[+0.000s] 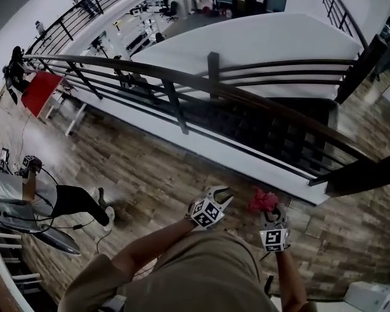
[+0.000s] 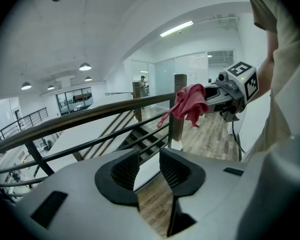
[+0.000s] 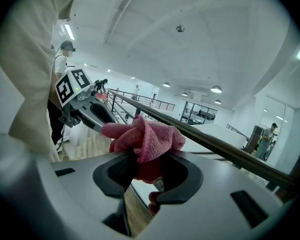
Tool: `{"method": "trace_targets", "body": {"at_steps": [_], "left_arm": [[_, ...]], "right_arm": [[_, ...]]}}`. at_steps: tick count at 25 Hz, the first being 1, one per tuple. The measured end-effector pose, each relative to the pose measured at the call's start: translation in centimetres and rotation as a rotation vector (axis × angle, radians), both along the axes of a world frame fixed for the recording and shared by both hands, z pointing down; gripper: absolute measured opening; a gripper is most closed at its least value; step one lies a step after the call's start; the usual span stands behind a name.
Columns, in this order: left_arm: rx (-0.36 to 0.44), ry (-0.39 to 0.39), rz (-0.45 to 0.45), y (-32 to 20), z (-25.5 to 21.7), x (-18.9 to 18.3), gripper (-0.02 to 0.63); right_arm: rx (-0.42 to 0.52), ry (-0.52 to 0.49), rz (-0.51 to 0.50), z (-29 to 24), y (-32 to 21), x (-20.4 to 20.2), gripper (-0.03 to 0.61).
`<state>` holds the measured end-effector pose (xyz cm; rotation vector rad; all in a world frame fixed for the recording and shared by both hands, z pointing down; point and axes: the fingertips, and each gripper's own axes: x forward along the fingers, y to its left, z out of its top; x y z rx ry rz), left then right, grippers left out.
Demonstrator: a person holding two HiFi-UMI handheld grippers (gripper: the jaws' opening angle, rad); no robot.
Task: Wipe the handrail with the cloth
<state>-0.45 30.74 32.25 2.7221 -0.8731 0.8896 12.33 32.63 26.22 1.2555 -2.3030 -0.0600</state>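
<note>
Our right gripper (image 3: 147, 171) is clenched on the pink cloth (image 3: 147, 136), which bunches up above the jaws while a fold hangs below them. We hold the cloth in the air over the wood floor (image 1: 182, 181), on our side of the dark handrail (image 1: 182, 78) and not touching it. Our left gripper (image 2: 150, 166) sits near the right one, on its left, with its jaws parted and nothing between them; only the floor shows through the gap. We see the handrail curve across in front of us on black posts, with thinner rails beneath it. Beyond it a staircase (image 1: 266, 132) drops away. Well off to our left, another person (image 1: 26, 197) is down on the floor, and farther back stands a red-topped bench (image 1: 42, 91).
</note>
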Motion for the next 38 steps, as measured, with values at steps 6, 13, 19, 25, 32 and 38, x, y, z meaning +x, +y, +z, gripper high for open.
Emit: {"method": "trace_targets", "body": {"at_steps": [6,13,19,25,32,38], "left_arm": [[0.001,-0.012,-0.006,0.0,1.0,-1.0,0.118],[-0.014,-0.020,0.020,1.5,2.7,-1.1,0.118],[-0.011,-0.033,0.021,0.9,3.0,-0.3,0.118],[-0.017,-0.026,0.047,1.6,3.3,0.5,0.118],[-0.005,-0.018,0.045,0.1,3.8,1.8,0.118],[-0.015,-0.025,0.050,0.5,4.2,1.9,0.118]], "right_arm": [[0.002,-0.006,0.004,1.0,-0.1,-0.7,0.124],[0.003,-0.008,0.037,2.4,1.3,-0.5,0.124],[-0.005,-0.004,0.037,3.2,0.8,0.4,0.124],[-0.016,0.018,0.048,3.7,1.3,1.0,0.124],[-0.056,0.125,0.009,6.3,0.0,2.0,0.112],[-0.070,0.136,0.023,6.8,0.3,2.5,0.109]]}}
